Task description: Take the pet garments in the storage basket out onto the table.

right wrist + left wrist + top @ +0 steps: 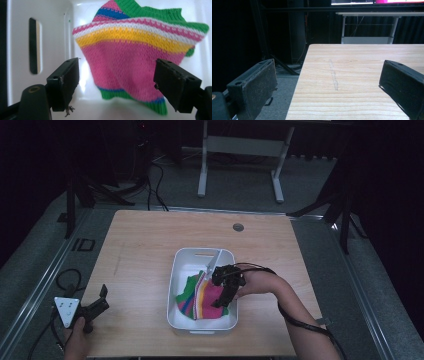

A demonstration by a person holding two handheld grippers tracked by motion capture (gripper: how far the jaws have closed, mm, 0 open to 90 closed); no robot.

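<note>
Now right tongs hang wide open, empty, over striped knit cloth lying in white tub on worktop. Step looks like reaching for grab. Next: go down, pinch cloth. Left tongs open, empty, near worktop edge.

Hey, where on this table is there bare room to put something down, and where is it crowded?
Free: the wooden table between its far edge and the white bin, and the strip between the bin and the left gripper. The right edge beside the bin is narrower. Crowded: inside the bin, where the striped knit cloth lies and the open right gripper hangs above it.
</note>
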